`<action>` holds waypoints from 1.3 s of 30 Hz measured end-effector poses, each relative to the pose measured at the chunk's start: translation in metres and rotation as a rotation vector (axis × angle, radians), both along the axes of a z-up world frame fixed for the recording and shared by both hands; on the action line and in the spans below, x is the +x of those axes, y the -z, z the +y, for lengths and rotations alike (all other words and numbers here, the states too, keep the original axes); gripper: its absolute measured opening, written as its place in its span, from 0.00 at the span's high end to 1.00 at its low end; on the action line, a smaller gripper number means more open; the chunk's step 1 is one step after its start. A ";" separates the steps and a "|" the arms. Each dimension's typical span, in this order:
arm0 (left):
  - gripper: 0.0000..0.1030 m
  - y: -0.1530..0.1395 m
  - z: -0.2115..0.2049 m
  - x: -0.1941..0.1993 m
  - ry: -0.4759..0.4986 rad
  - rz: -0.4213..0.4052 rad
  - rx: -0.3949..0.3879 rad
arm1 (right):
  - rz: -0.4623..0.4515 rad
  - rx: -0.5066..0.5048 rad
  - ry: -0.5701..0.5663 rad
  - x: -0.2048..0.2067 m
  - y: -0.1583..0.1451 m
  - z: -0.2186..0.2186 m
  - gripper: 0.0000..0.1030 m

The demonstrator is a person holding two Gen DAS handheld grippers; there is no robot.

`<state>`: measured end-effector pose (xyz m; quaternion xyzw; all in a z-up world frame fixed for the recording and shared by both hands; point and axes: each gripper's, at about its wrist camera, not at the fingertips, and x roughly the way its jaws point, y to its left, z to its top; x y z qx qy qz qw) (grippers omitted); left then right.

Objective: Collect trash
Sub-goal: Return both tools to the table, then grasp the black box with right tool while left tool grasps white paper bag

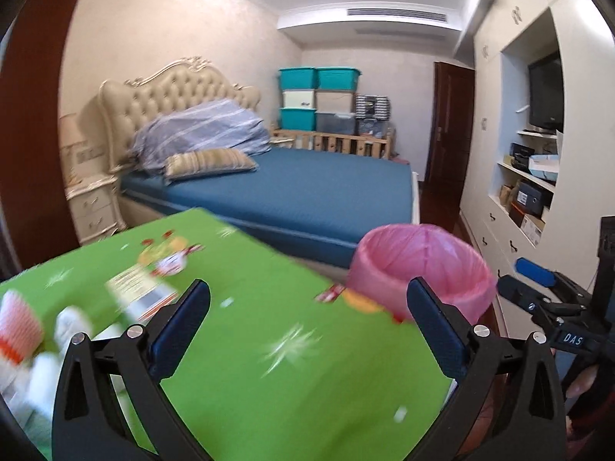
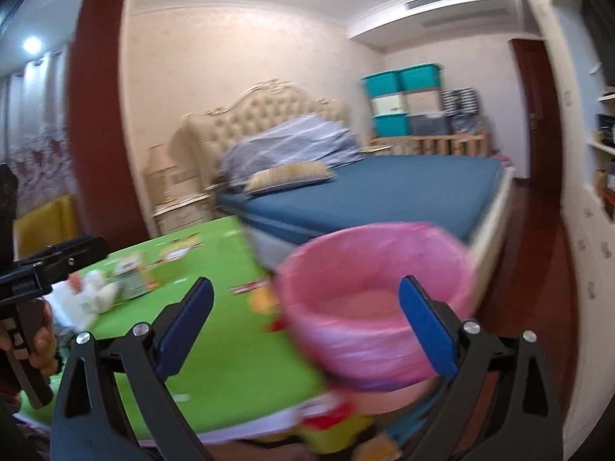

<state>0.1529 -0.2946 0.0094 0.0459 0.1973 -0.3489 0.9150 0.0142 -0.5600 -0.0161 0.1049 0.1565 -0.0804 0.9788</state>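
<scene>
Both grippers — left, right — hover level, jaws spread wide.

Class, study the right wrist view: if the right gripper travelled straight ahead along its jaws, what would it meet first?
Most likely the pink-lined bin: it fills the space between the open jaws of the right gripper, just beyond the green table edge. Blur makes the depth uncertain.

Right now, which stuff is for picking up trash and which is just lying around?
For the job:
pink bin
white wads
carton
paper cup
both open grippers

Just lying about:
bed
pillow
storage boxes
TV
</scene>
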 end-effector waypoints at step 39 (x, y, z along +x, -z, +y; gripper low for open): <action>0.07 0.051 0.348 -0.061 -0.664 0.056 -0.016 | 0.426 -0.359 -0.556 0.136 0.038 0.305 0.09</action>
